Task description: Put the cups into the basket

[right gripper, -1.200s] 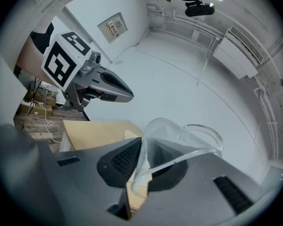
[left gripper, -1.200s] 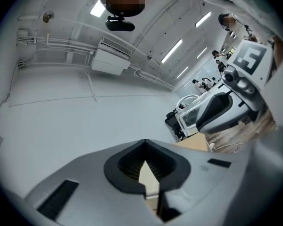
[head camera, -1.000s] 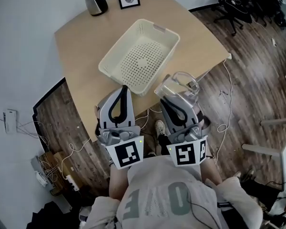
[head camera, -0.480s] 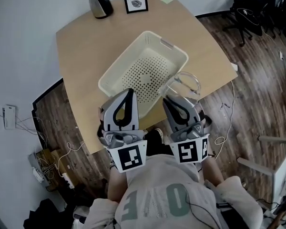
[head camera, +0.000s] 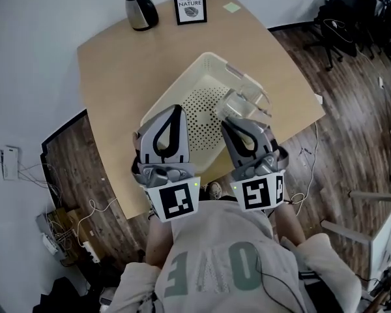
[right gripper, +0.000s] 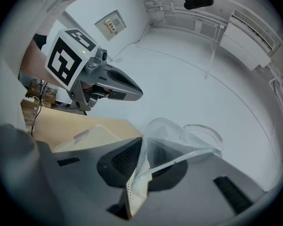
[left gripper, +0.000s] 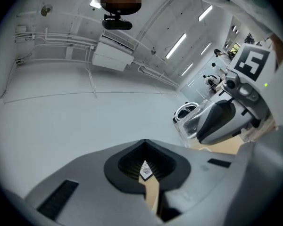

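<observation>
Clear cup [head camera: 246,100] is pinched by its wall in the right gripper's [head camera: 234,121] jaws, up over the right edge of the white basket [head camera: 182,83] on the bench [head camera: 117,64]. The basket's middle lies just ahead and to the left, so I think a small push gets it there. The left gripper [head camera: 171,113] has its jaws closed on nothing.

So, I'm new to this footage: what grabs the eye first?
The clear cup, pinched in the right gripper, hangs over the cream perforated basket on the tan table. The left gripper sits shut and empty beside it. A kettle and framed sign stand at the far edge.
</observation>
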Action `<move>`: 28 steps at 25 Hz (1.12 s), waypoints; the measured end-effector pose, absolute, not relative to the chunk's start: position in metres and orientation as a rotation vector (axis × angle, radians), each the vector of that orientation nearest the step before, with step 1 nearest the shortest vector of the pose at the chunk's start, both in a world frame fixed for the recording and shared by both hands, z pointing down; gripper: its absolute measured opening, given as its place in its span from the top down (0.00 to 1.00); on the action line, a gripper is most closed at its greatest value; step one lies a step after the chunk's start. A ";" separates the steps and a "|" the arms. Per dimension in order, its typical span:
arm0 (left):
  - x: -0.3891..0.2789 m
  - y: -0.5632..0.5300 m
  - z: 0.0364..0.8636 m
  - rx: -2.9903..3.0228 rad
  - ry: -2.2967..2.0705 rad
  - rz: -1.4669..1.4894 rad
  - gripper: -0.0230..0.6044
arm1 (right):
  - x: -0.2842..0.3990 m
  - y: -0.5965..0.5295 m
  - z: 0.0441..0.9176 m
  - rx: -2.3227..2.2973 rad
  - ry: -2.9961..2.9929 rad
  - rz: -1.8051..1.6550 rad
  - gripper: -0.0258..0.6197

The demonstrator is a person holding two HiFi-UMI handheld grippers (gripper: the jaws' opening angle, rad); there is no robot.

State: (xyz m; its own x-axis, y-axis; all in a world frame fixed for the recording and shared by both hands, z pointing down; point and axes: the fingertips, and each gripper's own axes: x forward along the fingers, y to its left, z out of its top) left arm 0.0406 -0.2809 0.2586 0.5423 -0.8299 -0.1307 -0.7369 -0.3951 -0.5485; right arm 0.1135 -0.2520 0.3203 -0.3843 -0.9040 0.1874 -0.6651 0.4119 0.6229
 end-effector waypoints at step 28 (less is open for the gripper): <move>0.013 -0.339 0.303 -2.288 1.396 -0.249 0.96 | 0.085 -0.342 0.457 0.588 -1.938 -0.490 0.92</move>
